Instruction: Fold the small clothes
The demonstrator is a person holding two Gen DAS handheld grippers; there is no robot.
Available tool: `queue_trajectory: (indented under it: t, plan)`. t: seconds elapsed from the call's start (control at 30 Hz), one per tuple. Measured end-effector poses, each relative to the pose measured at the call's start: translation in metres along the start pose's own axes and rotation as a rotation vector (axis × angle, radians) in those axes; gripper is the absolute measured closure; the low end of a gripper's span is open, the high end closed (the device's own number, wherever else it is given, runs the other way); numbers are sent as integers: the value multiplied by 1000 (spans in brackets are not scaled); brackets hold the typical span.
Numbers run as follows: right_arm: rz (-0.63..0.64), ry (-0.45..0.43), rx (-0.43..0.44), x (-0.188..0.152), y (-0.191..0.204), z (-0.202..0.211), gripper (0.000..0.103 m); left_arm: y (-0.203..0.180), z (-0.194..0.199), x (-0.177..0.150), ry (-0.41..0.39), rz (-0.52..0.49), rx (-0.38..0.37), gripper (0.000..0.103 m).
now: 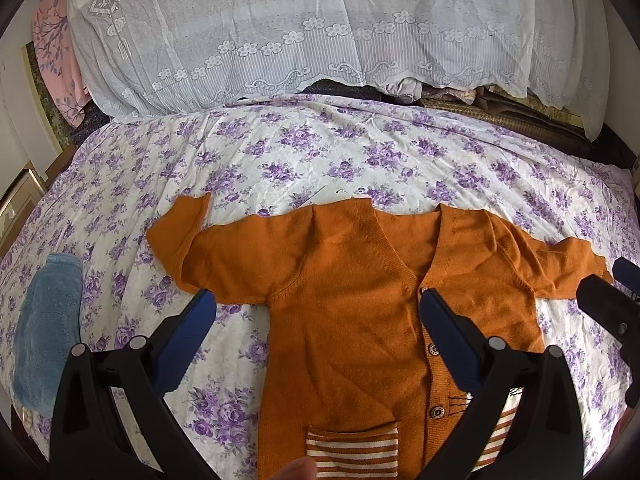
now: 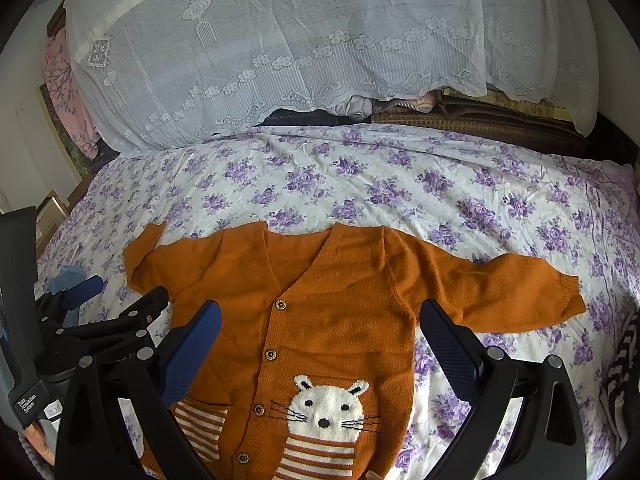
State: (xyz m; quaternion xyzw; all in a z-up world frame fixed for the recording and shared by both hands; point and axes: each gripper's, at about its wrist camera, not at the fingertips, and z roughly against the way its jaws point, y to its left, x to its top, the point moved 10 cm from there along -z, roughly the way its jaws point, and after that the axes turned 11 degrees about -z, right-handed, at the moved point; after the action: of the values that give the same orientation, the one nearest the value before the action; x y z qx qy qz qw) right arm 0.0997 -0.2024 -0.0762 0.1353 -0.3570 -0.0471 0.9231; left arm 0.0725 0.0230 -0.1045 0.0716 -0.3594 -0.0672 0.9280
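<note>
Viewing from the left wrist:
- Cardigan: the small orange cardigan point(image 1: 344, 312) is laid flat, front up, on the flowered bed sheet point(image 1: 320, 152), with both sleeves spread out to the sides.
- Left sleeve end: the cuff point(image 1: 188, 216) is bent up at the elbow; nothing else is folded.
- Left tongs point(image 1: 316, 300): held apart above the chest of the garment, with nothing between them; contact with the knit cannot be told.
- Right tongs point(image 1: 616, 280): only a dark edge is seen by the far sleeve, cut off by the frame.
- Blue cloth point(image 1: 44, 328): a soft item lies well apart at the bed's edge; whether it is folded is hard to make out.
- Hidden: the hem is cut off at the bottom, and a blurred fingertip intrudes there.

Viewing from the right wrist:
- Cardigan: it is shown buttoned, with a white animal face point(image 2: 330, 404) knitted low on the front.
- Right tongs point(image 2: 320, 316): held apart over the buttoned front, empty.
- Left tongs point(image 2: 96, 286): seen at the left, over the sleeve's side; their spread is unclear here.
- Progress: the garment is judged spread and ready, with no fold yet made; sleeves and body are left to be folded.
- Hidden: the hem and lower stripes are cut off, and the pile under the lace cover point(image 2: 280, 40) cannot be identified.
</note>
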Motion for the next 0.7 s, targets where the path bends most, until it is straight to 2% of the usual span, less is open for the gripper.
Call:
queue_trajectory:
  t: [0.23, 0.33, 0.47, 0.6, 0.7]
  plan:
    - [-2, 17, -6, -2, 0, -12, 3, 4, -12, -6, 30, 5, 9, 4]
    - [0, 47, -22, -6, -4, -28, 3, 8, -24, -5, 54, 8, 37, 4]
    - [-7, 118, -82, -17, -16, -64, 3, 22, -56, -12, 111, 5, 107, 4]
    - [-8, 197, -153, -35, -31, -103, 3, 38, -93, -24, 201, 41, 135, 4]
    - [4, 232, -176, -48, -41, -125, 3, 54, -104, -25, 219, 53, 182, 4]
